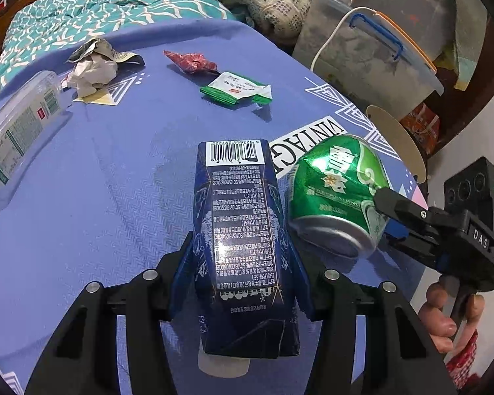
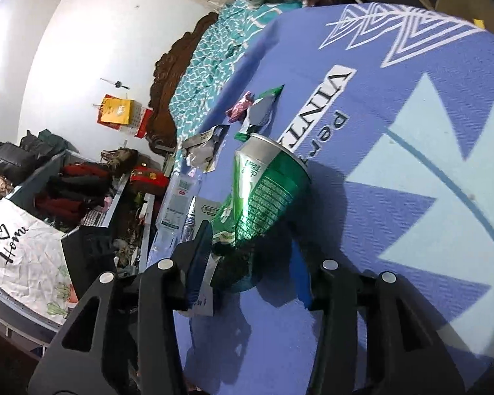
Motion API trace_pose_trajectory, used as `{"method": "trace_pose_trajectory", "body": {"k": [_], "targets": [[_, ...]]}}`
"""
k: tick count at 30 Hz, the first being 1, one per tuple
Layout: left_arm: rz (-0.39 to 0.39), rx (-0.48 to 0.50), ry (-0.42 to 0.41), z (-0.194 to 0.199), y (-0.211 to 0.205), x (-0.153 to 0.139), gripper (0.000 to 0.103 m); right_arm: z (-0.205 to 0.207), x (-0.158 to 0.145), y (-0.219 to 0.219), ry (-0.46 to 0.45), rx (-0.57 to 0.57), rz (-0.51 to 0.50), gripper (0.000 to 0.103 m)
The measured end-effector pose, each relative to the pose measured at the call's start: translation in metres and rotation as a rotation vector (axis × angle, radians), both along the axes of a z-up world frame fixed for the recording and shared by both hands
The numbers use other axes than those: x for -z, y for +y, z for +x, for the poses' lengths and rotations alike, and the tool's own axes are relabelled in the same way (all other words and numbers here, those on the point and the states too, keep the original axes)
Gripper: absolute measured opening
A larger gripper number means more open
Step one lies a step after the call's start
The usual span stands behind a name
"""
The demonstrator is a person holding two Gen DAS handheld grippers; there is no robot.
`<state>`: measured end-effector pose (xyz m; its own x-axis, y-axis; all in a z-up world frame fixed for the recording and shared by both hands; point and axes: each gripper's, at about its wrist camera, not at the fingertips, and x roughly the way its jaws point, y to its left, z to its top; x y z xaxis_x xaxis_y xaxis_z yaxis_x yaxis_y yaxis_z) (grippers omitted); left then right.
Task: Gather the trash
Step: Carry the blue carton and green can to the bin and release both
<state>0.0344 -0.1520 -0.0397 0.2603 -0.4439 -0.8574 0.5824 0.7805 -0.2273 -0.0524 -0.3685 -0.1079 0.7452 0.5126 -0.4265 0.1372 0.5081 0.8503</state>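
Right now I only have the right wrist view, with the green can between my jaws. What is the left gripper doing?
Observer: The left gripper is clamped on a dark blue carton, with the barcode end pointing away from it.
Operator: How close is that carton to my can?
Observer: Right beside it; the green can sits just to the carton's right.
Operator: Is there any container past the table?
Observer: A grey plastic tub with a blue handle stands beyond the far edge.

bright indoor light | glare on green can [image 1: 337, 191] | fisheye edges dark, perhaps slightly blurred
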Motion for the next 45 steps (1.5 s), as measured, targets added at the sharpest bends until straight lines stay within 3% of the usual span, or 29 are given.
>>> {"method": "trace_pose_trajectory", "body": {"k": [2,10,17,31,38,45], "targets": [[0.003,0.003,0.005,0.0,-0.001,0.001,0.049,0.002,0.002,0.003,-0.01,-0.034,0.056,0.029],[0.092,-0.007,-0.082,-0.013,-0.01,-0.001,0.048,-0.014,-0.008,0.001,-0.058,-0.007,0.036,0.02],[0.116,0.031,-0.205,-0.023,-0.028,-0.021,0.048,-0.043,-0.027,-0.033,-0.081,0.129,-0.055,0.017],[0.146,0.267,-0.304,-0.029,-0.157,-0.032,0.048,-0.095,-0.037,-0.144,-0.107,0.404,-0.09,0.017],[0.134,0.366,-0.285,-0.025,-0.224,-0.03,0.048,-0.109,-0.033,-0.195,-0.092,0.503,-0.116,0.017],[0.035,0.476,-0.148,-0.016,-0.301,-0.028,0.048,-0.113,-0.026,-0.23,-0.034,0.573,-0.193,0.017]]}}
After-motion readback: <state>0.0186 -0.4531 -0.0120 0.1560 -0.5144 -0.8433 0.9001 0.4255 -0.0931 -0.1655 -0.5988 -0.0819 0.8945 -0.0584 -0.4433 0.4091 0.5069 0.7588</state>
